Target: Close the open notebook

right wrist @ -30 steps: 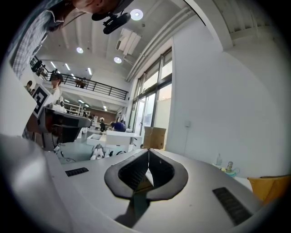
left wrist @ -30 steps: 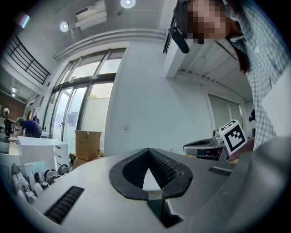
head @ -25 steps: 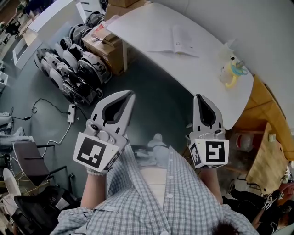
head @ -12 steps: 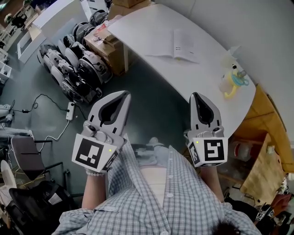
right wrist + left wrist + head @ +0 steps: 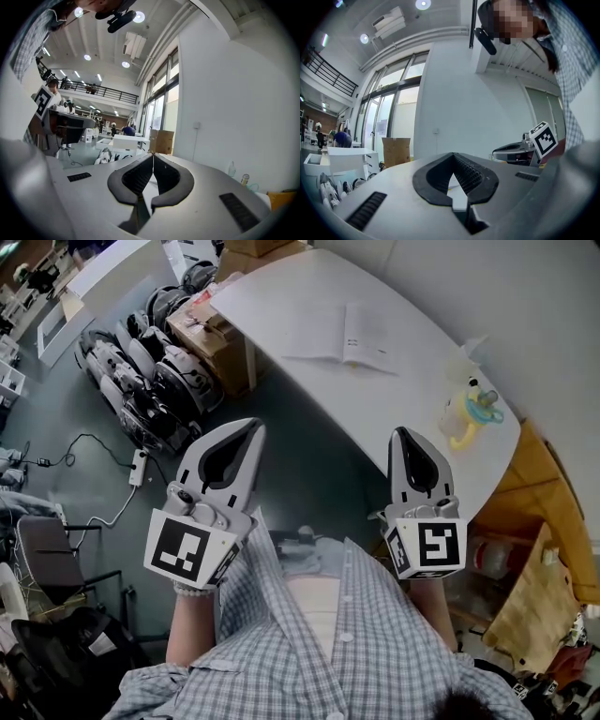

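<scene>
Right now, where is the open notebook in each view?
Head view: the open notebook lies on the white table, upper centre.
Left gripper view: not made out; its shut jaws cover the tabletop.
Right gripper view: likewise not made out.
Shared landmark: the cardboard box, left of the jaws in the left and right gripper views.

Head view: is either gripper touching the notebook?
No, the left gripper and right gripper are both held well apart from the notebook, which lies open farther back on the table.

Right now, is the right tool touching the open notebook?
Apart. The head view shows the right tool near the table's front edge, with a stretch of bare tabletop between its tip and the notebook.
</scene>
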`<state>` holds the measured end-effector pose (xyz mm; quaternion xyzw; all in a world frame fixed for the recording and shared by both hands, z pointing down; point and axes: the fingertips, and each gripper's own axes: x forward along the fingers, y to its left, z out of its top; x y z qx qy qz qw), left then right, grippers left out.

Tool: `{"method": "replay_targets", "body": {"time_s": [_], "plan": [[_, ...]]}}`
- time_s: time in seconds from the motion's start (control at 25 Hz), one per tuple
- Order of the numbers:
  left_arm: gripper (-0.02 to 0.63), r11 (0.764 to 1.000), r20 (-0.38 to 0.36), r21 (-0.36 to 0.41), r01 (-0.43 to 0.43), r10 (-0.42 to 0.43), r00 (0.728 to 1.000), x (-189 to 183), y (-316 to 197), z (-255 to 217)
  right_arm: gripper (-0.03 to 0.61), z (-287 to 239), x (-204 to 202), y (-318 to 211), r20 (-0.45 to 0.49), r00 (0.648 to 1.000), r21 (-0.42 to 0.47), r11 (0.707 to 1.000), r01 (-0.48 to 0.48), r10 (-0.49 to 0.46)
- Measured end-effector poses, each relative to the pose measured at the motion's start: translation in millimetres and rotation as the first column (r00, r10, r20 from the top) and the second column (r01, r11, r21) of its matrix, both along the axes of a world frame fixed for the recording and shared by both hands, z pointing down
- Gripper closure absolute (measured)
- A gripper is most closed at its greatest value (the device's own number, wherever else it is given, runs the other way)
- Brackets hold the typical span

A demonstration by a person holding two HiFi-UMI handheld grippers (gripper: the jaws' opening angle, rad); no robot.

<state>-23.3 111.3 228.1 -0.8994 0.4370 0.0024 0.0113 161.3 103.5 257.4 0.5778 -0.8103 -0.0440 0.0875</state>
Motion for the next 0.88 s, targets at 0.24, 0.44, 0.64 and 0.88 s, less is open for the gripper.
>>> {"method": "replay_targets", "body": {"time_s": [0.24,0.44,0.64,0.88], "plan": [[0.607,1.0,0.007,0.011,0.007,-0.007,1.0,13.2,-7.9,-3.4,0.56,2.8,20.9,-1.6,0.003,1.0,-0.002,1.0,-0.016,0.016],[0.607,1.0,0.027,0.008,0.004,-0.004,1.0,18.3,-10.1,-2.4,0.56,12.5,32.8,3.6,0.013,0.999,-0.031,0.999,-0.039,0.04],[0.607,1.0,0.035,0.003,-0.013,0.013,0.999,29.0,-16.6,-2.5,0.559,17.6,47.6,9.1,0.013,0.997,-0.051,0.996,-0.073,0.074],[0.607,0.999,0.039,0.005,-0.05,0.05,0.998,42.7,-25.5,-5.5,0.558,16.7,65.9,10.3,0.027,0.992,-0.048,0.991,-0.123,0.125]]}}
